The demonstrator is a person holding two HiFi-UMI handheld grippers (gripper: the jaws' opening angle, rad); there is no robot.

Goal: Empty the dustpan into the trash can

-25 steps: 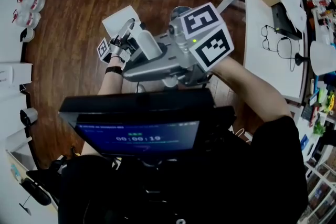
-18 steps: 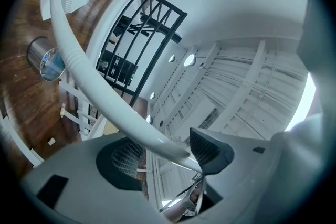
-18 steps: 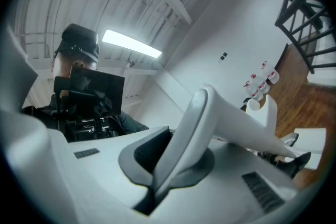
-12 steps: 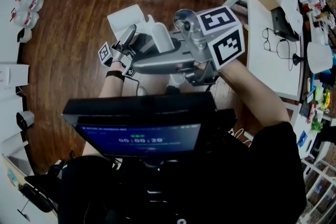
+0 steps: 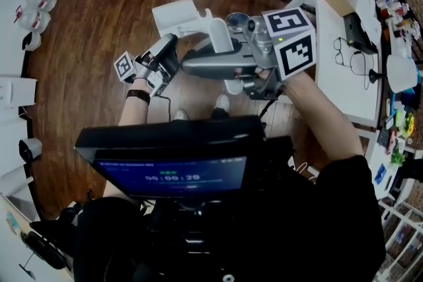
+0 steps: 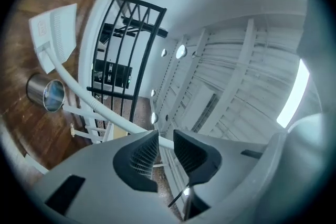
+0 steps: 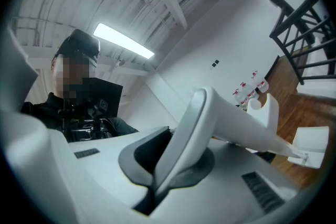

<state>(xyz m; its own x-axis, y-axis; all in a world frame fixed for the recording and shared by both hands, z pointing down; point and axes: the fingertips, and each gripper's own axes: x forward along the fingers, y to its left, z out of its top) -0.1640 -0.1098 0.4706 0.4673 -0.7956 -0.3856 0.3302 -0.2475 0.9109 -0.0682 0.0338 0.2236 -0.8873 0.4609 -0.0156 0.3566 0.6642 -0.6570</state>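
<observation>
Dustpan (image 5: 173, 13) is held out by the right claw (image 7: 173, 161), not over the trash can (image 6: 47, 93) yet!
Right claw is clamped tight on the white handle (image 7: 231, 115); the pan hangs in the upper middle of the head view, above the wood floor (image 5: 86, 43), just left of the shiny can. Left claw (image 6: 163, 147) has just been closing. Its jaws stand a narrow gap apart, pinching nothing, while a white pole (image 6: 111, 115) crosses beyond their tips.
</observation>
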